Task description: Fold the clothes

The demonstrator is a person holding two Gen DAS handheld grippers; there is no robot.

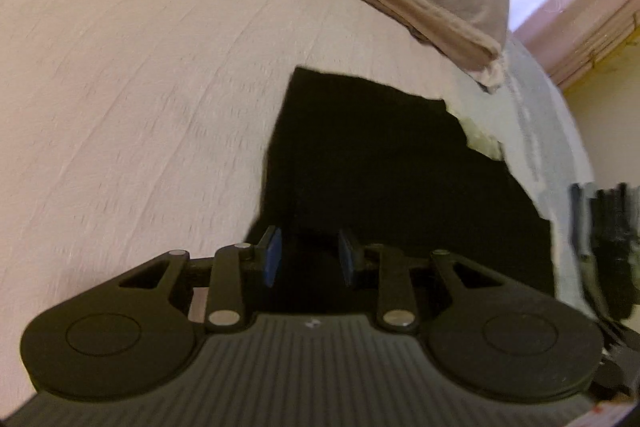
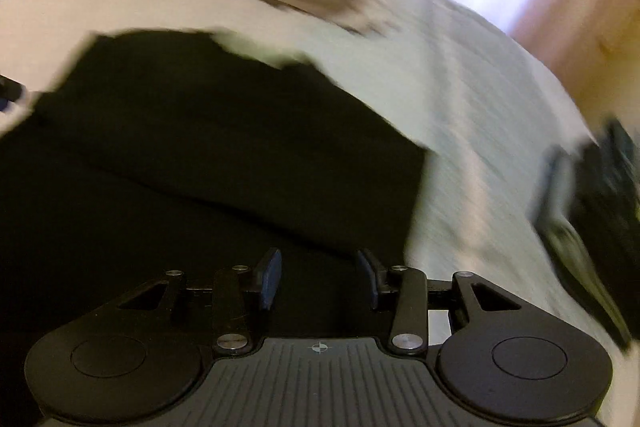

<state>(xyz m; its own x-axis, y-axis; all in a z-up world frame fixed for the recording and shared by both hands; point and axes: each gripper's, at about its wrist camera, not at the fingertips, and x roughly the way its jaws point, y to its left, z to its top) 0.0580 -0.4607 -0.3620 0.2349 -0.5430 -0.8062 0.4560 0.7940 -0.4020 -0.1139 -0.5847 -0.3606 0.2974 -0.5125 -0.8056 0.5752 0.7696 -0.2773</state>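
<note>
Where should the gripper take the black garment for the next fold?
Probably at the black garment's far corner, approached from the bare bedspread side: its edges lie flat and exposed there, while the opposite edge sits close to the bed's edge.

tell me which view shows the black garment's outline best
The left wrist view: the black garment is sharp there, its far corner and stepped right edge clear against the pink bedspread. The right wrist view shows it larger but motion-blurred and cut off at the left.
</note>
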